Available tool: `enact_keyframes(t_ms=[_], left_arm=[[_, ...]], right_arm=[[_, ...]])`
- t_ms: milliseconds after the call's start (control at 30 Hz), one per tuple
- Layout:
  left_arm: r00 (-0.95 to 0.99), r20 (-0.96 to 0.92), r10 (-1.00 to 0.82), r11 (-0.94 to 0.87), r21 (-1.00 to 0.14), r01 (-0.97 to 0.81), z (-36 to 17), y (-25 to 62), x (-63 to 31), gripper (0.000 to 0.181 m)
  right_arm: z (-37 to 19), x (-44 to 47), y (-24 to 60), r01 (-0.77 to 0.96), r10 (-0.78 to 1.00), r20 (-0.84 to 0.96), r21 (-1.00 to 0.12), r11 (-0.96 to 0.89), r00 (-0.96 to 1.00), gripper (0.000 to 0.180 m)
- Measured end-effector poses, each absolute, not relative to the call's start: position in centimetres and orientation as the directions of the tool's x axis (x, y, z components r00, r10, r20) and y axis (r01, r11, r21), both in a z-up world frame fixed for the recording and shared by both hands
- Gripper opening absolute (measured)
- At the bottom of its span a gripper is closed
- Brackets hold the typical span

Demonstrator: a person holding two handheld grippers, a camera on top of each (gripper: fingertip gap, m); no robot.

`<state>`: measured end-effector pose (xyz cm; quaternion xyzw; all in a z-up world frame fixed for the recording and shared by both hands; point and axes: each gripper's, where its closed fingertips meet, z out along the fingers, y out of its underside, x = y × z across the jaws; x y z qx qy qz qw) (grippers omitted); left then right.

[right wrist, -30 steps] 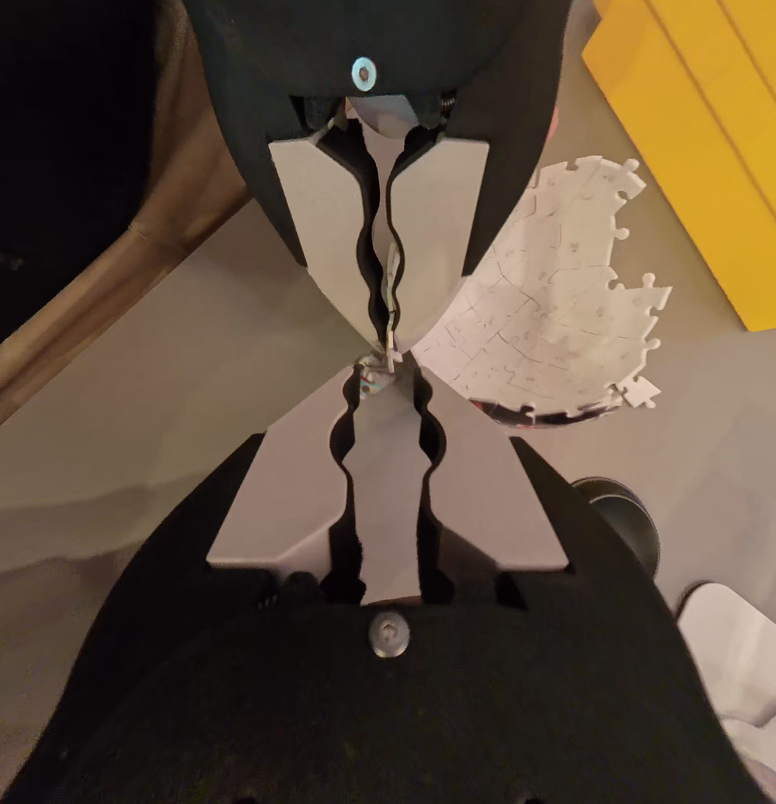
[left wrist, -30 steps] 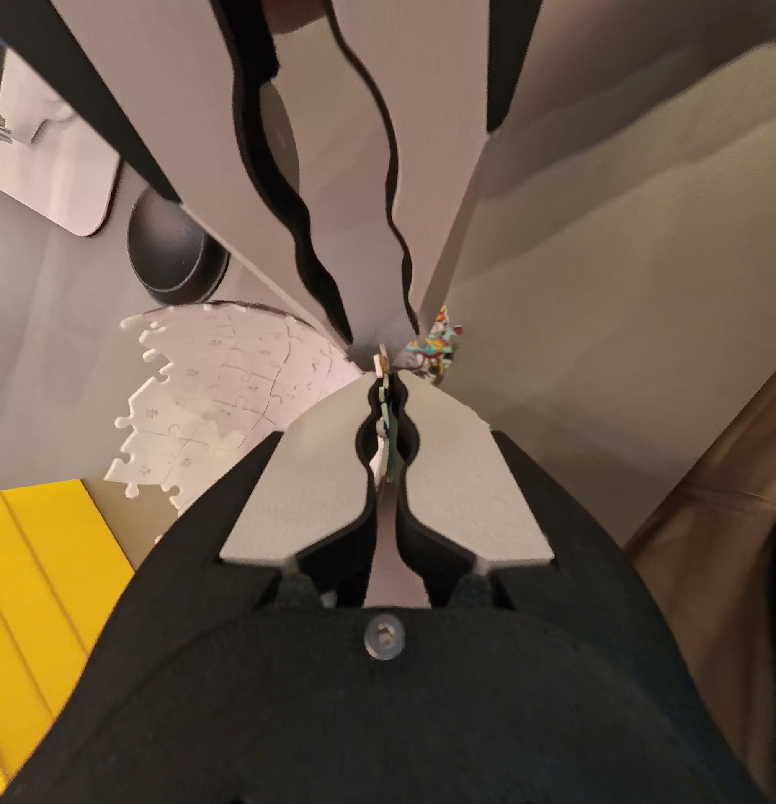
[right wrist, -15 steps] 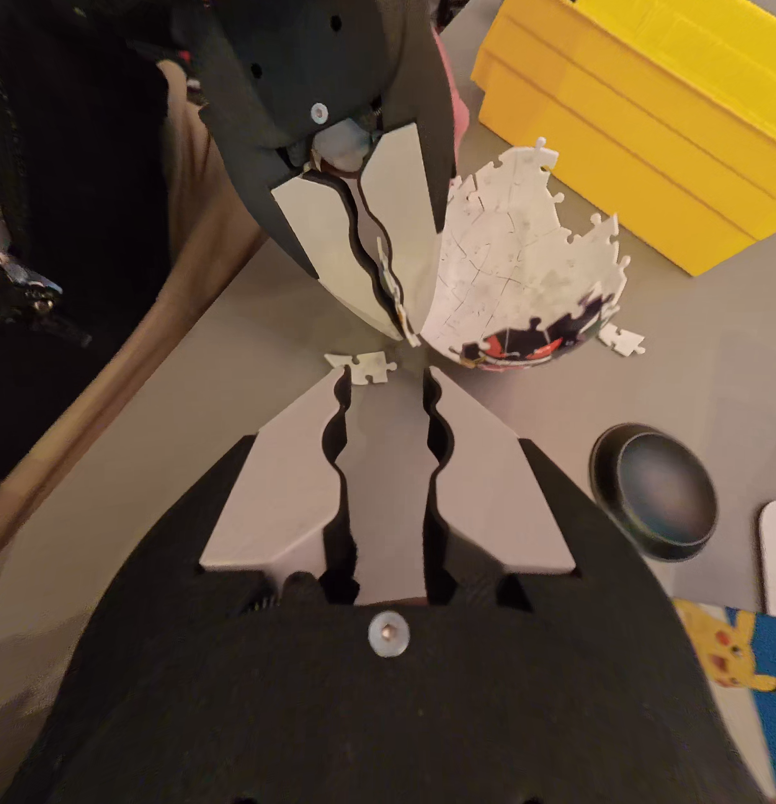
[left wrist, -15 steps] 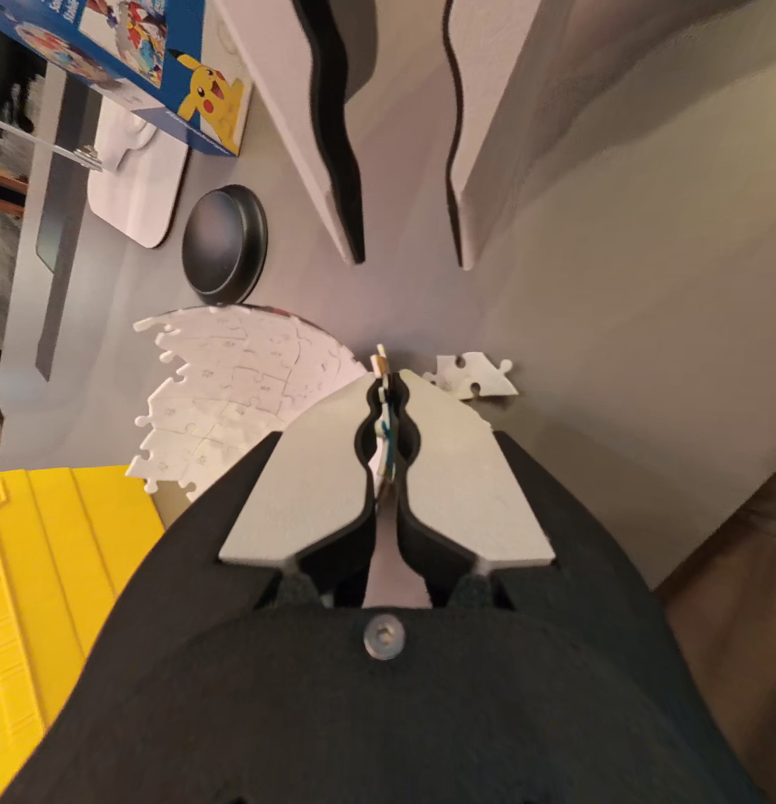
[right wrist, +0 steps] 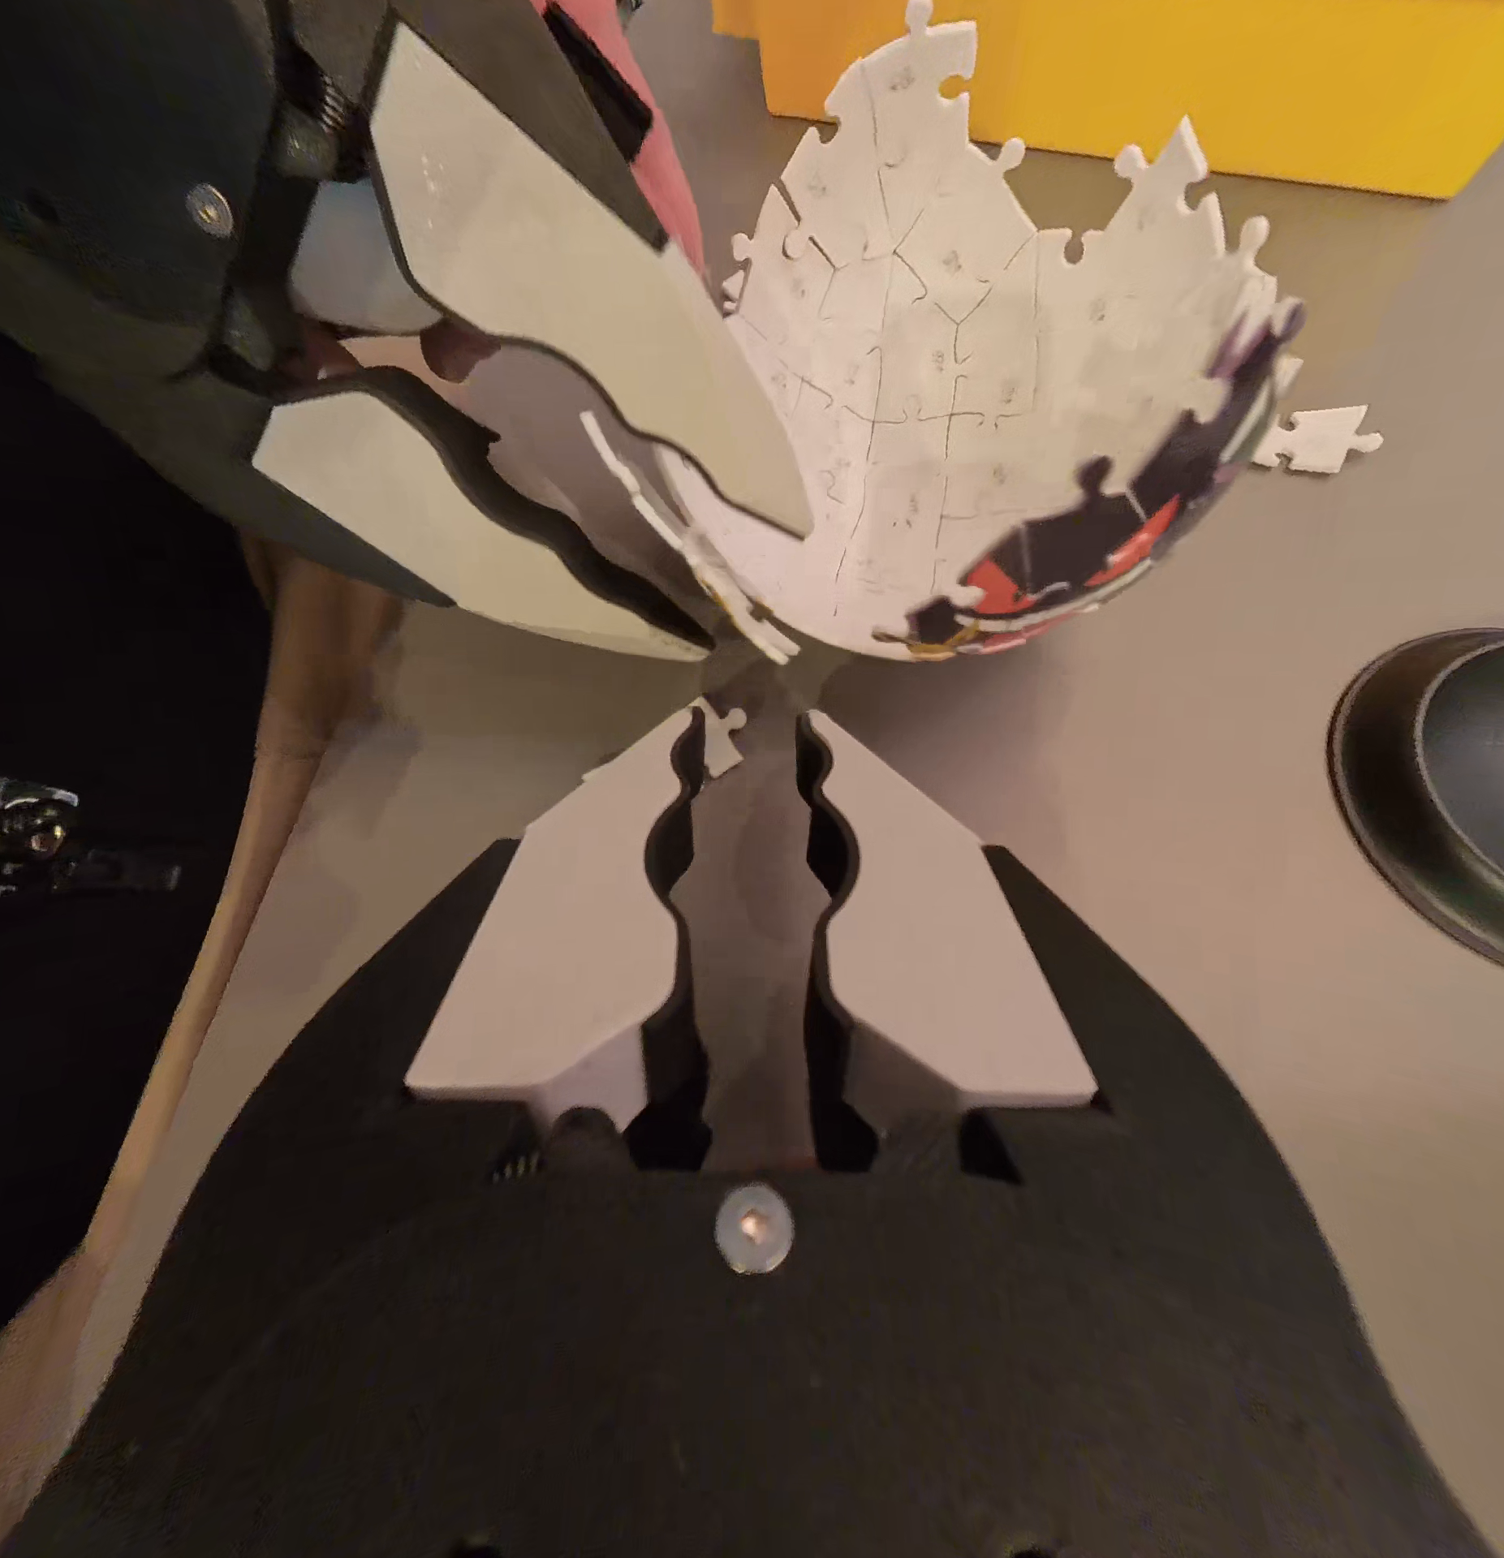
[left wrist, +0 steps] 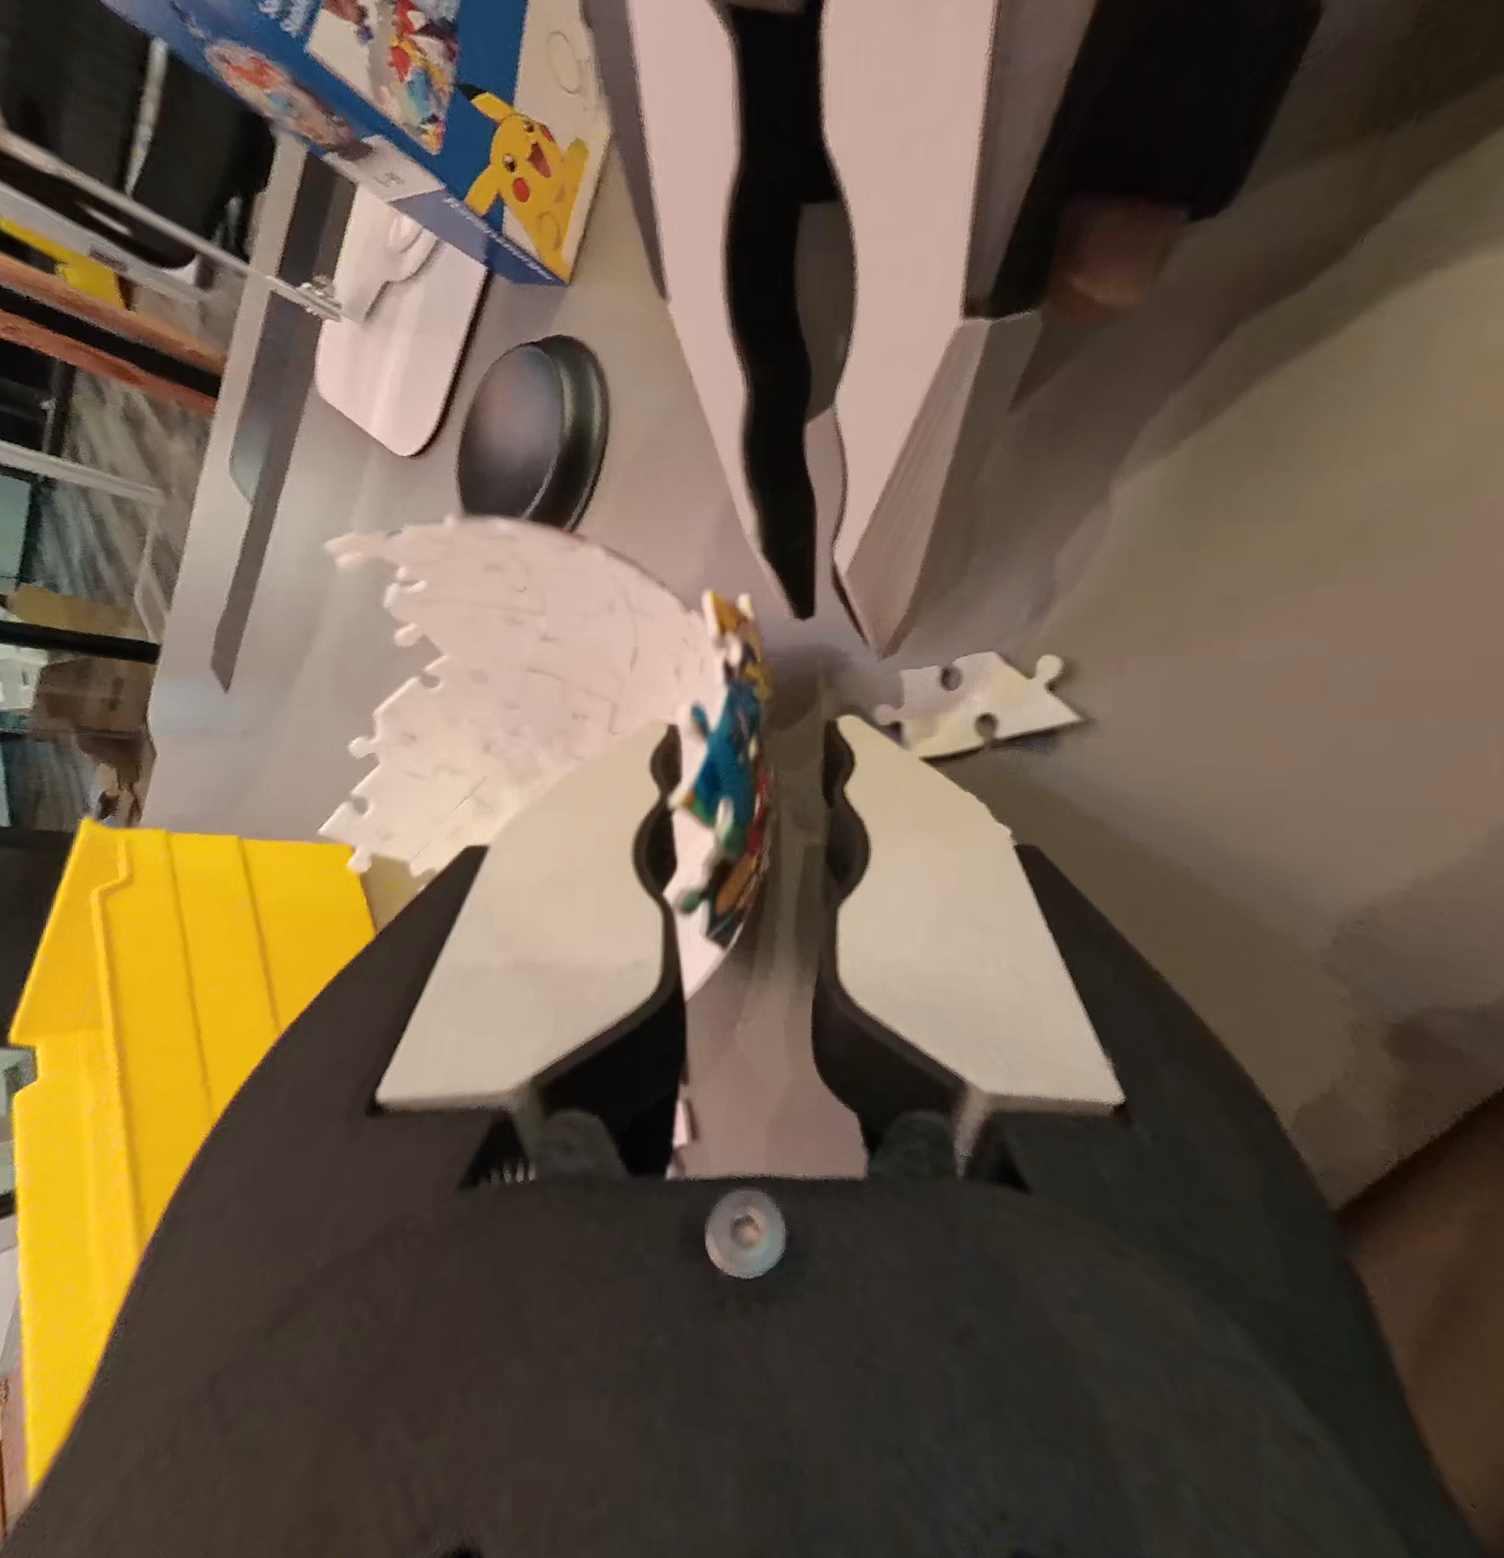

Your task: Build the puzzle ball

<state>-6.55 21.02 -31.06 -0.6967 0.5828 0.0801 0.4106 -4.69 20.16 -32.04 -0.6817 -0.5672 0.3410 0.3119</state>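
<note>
Left wrist view: left gripper (left wrist: 748,742) spread, jaws straddling the coloured rim of the half-built puzzle ball (left wrist: 520,666) without clamping it. Ball shell sits centre-left of frame, white inside facing the camera. This view alone shows the blue puzzle box (left wrist: 377,110) upper left, the white pad (left wrist: 394,354) below it, and the loose white piece (left wrist: 984,704) whole, right of centre on the grey table (left wrist: 1237,674). Black round stand (left wrist: 533,438) just above the ball; yellow bin (left wrist: 166,1012) lower left.

Right wrist view: right gripper (right wrist: 748,725) also spread, nothing pinched — the loose white piece (right wrist: 719,742) peeks out at its left fingertip, mostly hidden. Only here the ball's (right wrist: 984,379) jagged upper edge and dark-red printed outside show, lower right of the shell, plus a second loose piece (right wrist: 1313,438) just beside it at right. Left gripper (right wrist: 731,590) enters from upper left, one jaw inside the shell, one outside. Stand (right wrist: 1440,784) at right edge, yellow bin (right wrist: 1153,76) along top.

Table edge runs down the lower left of this frame; open tabletop between ball and stand, and right of the right gripper.
</note>
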Motion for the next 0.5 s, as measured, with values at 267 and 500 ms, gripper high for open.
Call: enact_keyframes(t_ms=[267,500], left_arm=[[0.331,-0.553,-0.765,-0.003,-0.511,-0.86,-30.94,21.09,-6.59,0.019],[0.34,-0.539,-0.771,0.0,-0.534,-0.846,-31.14,21.16,-6.48,0.007]], right_arm=[[-32.16,-5.24,20.47,0.545,0.978,-0.153,-0.812,-0.207,0.143,0.018],[-32.0,-5.42,20.31,0.535,0.968,-0.196,-0.808,-0.249,0.155,0.014]])
